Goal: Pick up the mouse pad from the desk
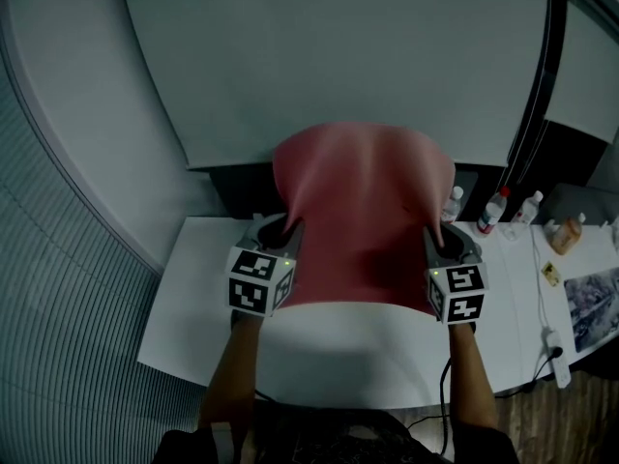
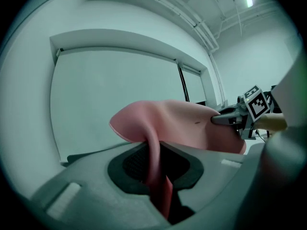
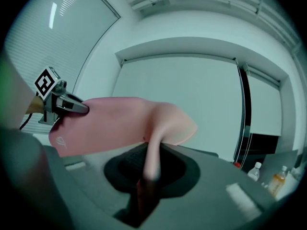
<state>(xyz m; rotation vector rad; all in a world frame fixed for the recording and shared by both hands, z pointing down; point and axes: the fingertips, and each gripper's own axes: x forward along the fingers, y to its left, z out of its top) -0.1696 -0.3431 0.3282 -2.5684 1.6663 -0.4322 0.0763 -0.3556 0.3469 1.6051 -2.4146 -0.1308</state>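
Level grippers (image 1: 283,230) (image 1: 442,244) on mouse pad (image 1: 363,211)

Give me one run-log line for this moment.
mouse pad: held up above desk | left claw: shut on pad's left edge | right claw: shut on pad's right edge

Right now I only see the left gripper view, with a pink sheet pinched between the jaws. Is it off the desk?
Observer: It looks so. In the head view the mouse pad hangs between both grippers, with bare white desk showing below its near edge.
Visitor: Is the other side gripped too?
Observer: Yes. The right gripper view shows the right gripper shut on the pad's edge, which runs down between its jaws.
Visitor: Anything else on that desk?
Observer: Small bottles stand toward the desk's right end.
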